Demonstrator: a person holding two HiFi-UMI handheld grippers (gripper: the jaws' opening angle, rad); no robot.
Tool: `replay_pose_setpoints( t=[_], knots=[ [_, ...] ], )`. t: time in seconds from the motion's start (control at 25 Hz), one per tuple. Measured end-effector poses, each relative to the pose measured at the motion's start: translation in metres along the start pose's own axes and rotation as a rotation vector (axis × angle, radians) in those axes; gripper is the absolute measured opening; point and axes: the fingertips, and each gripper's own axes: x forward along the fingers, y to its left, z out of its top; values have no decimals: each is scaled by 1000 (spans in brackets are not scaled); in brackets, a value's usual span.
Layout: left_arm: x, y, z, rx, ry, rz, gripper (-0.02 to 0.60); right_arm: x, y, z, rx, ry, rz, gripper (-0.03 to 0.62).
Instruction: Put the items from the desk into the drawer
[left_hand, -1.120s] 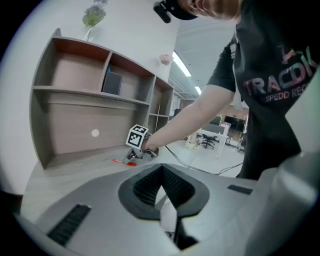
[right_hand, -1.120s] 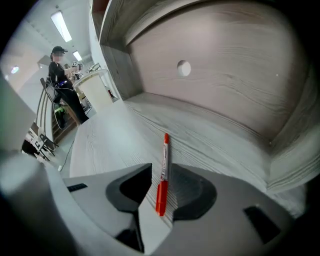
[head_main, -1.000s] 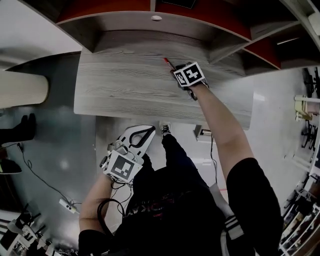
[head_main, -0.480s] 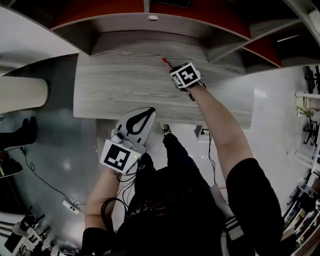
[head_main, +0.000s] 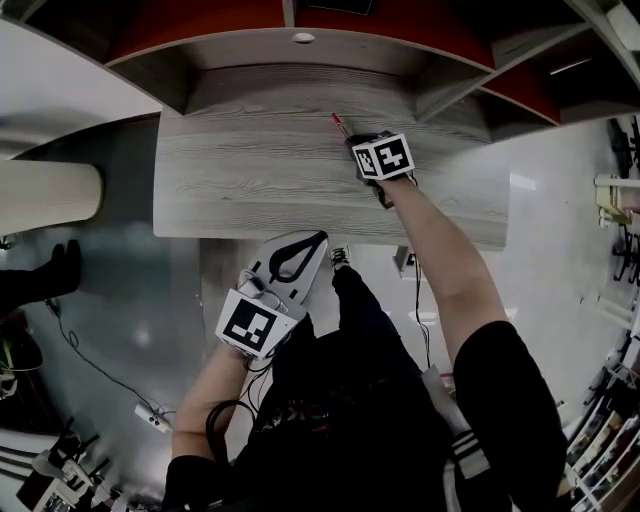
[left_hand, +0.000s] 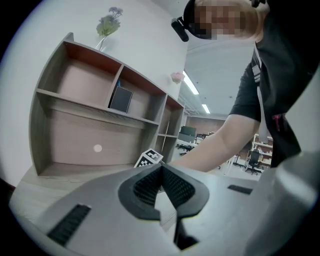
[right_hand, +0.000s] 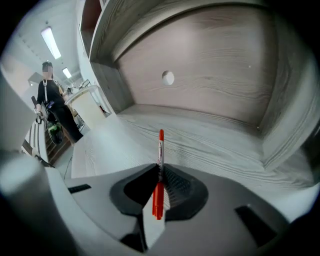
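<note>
A red pen (right_hand: 160, 150) points toward the back of the grey wooden desk (head_main: 250, 170). My right gripper (right_hand: 160, 168) has just been closing and is now shut on its rear half. In the head view the pen's tip (head_main: 338, 122) sticks out beyond the right gripper (head_main: 352, 138) at the desk's back right. My left gripper (head_main: 321, 239) hangs just off the desk's front edge, shut, with nothing between its pads. In the left gripper view the left gripper (left_hand: 161, 169) faces the shelves, and the right arm reaches across behind it. No drawer is in view.
A shelf unit (head_main: 300, 60) with red-backed compartments stands along the back of the desk, with a round cable hole (right_hand: 168, 77) in its rear panel. A dark book (left_hand: 121, 100) leans in one compartment. A pale round column (head_main: 45, 190) stands to the left. A person (right_hand: 50, 105) stands far off.
The left gripper has moved up and to the right, closer to the desk's front edge. The right gripper has stayed over the red pen.
</note>
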Motion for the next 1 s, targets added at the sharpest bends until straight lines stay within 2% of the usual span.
replay_pose_setpoints(
  t=[0.16,0.32,0.36,0.64,1.0],
  knots=[
    [-9,-12,-2,25,7,-15,9,-29,5,8,111,-133,42,54],
    [-17,-26,-2,181,43,-61,9,-64,10,14,184,-257,70,54],
    [-20,-29,-2,196,45,-71,9,-74,11,15,196,-289,76,54],
    [-37,-46,2,90,17,-84,9,-145,30,17,270,-488,88,54],
    [-50,-57,11,114,12,-195,9,-226,57,4,348,-699,38,54]
  ],
)
